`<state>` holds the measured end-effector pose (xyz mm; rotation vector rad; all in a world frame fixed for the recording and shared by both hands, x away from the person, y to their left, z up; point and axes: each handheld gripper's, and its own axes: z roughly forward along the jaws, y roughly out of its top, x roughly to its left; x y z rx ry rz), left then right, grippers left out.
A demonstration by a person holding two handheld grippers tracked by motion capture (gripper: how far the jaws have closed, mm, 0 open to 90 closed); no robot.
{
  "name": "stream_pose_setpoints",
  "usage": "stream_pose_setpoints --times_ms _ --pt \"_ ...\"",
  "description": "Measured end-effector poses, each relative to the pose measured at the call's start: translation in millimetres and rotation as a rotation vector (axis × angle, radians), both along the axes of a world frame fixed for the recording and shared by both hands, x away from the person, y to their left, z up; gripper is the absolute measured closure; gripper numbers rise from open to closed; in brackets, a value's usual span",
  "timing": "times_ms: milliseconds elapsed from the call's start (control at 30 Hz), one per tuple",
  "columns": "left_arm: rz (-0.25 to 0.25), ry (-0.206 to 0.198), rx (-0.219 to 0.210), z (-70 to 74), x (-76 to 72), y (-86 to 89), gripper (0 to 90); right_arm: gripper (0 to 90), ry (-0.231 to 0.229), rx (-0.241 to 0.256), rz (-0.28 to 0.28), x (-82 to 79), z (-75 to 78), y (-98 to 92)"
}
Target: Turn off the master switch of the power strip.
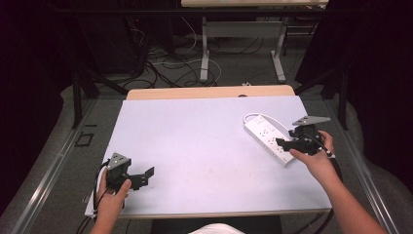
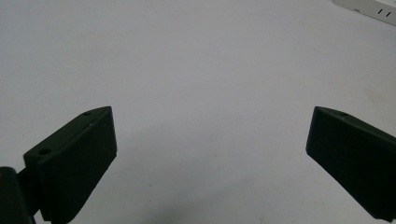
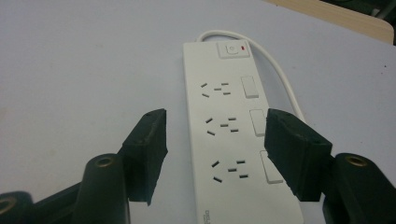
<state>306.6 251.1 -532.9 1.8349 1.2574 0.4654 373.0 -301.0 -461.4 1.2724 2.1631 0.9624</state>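
Two jaws of the right gripper (image 3: 215,140) straddle the power strip (image 3: 229,135) unclosed, aligned for grasping (left gripper (image 2: 210,140) released, idle).

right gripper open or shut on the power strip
Open: in the right gripper view the right gripper has its jaws spread either side of the power strip, not clamped.

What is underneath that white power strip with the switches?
The long white plastic power strip lies flat on the pale lilac sheet covering the table. Its underside is hidden. The right gripper straddles it, jaws open.
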Motion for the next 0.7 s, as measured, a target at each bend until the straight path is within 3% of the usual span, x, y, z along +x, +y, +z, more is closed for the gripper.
stream_pose_setpoints --times_ms 700 --pt "0.000 -0.001 0.001 0.0 0.2 0.7 2.2 42.5 0.047 -0.048 0.030 35.8 12.7 24.3"
